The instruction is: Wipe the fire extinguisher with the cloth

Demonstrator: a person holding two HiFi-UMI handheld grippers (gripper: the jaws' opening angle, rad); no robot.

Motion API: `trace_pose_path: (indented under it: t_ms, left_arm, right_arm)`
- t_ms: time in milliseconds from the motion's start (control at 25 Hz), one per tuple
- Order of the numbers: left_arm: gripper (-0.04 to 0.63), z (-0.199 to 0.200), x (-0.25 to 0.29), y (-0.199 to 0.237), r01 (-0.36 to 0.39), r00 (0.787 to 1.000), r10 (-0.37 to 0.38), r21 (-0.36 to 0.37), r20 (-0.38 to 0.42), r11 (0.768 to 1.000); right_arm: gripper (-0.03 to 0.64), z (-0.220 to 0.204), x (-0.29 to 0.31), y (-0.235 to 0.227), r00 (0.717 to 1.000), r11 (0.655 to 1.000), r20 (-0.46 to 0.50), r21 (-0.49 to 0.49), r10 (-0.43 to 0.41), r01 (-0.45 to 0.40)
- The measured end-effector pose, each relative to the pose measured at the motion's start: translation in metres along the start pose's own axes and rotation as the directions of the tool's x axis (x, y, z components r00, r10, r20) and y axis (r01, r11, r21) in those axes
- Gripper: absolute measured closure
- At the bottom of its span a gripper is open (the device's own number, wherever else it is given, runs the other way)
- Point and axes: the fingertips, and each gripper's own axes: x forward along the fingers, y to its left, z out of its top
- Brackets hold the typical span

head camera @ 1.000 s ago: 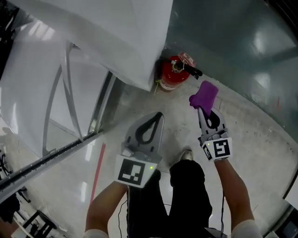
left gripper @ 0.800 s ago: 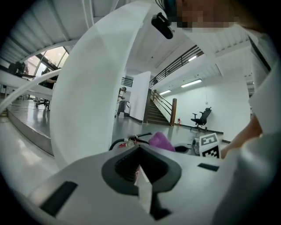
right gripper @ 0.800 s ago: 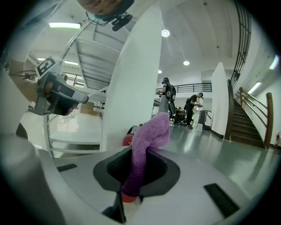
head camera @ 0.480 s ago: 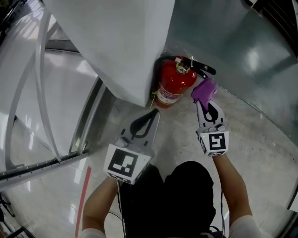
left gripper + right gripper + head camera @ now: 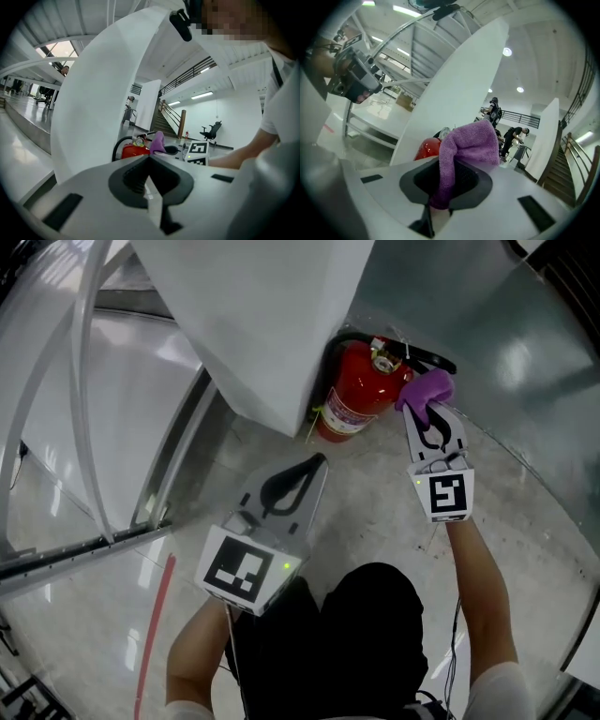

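We hold a hand-held gripper in each hand, both pointing toward the corner of the floor (image 5: pixel 370 498) where a white panel (image 5: pixel 272 324) meets a grey wall (image 5: pixel 469 306).

The red extinguisher (image 5: pixel 364 390) stands on the floor in that corner, close against the foot of the panel. A black hose (image 5: pixel 336 345) arcs off its top on the panel side. A black handle (image 5: pixel 433 359) sticks out toward the wall, and a pale label (image 5: pixel 339 415) bands its lower body.

The right hand-held gripper (image 5: pixel 424 412) has its jaws closed on a purple cloth (image 5: pixel 427 387). One fold is pinched between the jaws, and the rest bunches out past the tips. The bunch sits at the top of the extinguisher, on its wall side and right beside the handle. We cannot tell whether it touches the metal.

The left hand-held gripper (image 5: pixel 317 461) has its jaws pressed together with nothing between them. It hangs over bare floor with its tips aimed at the extinguisher's lower body, near the label but clear of it. It is well apart from the right one, which reaches further into the corner.
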Motion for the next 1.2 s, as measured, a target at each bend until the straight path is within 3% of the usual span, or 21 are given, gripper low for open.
trace_pose_path:
  t_ms: [200, 480, 1200]
  left_arm:
    - [0.592, -0.007, 0.003, 0.002, 0.007, 1.000, -0.007, -0.013, -0.012, 1.000]
    - [0.592, -0.011, 0.009, 0.003, 0.014, 1.000, -0.014, -0.016, -0.024, 1.000]
    - [0.592, -0.015, -0.002, -0.003, 0.004, 1.000, -0.004, -0.018, -0.009, 1.000]
  right_arm:
    - [0.561, 0.000, -0.002, 0.017, 0.998, 0.983, -0.006, -0.170, 0.065, -0.065]
    - [0.561, -0.019, 0.001, 0.049, 0.990, 0.907, -0.027, -0.398, 0.137, -0.137]
    - [0.561, -0.101, 0.025, 0.115, 0.970, 0.860, -0.103, -0.449, 0.220, -0.243]
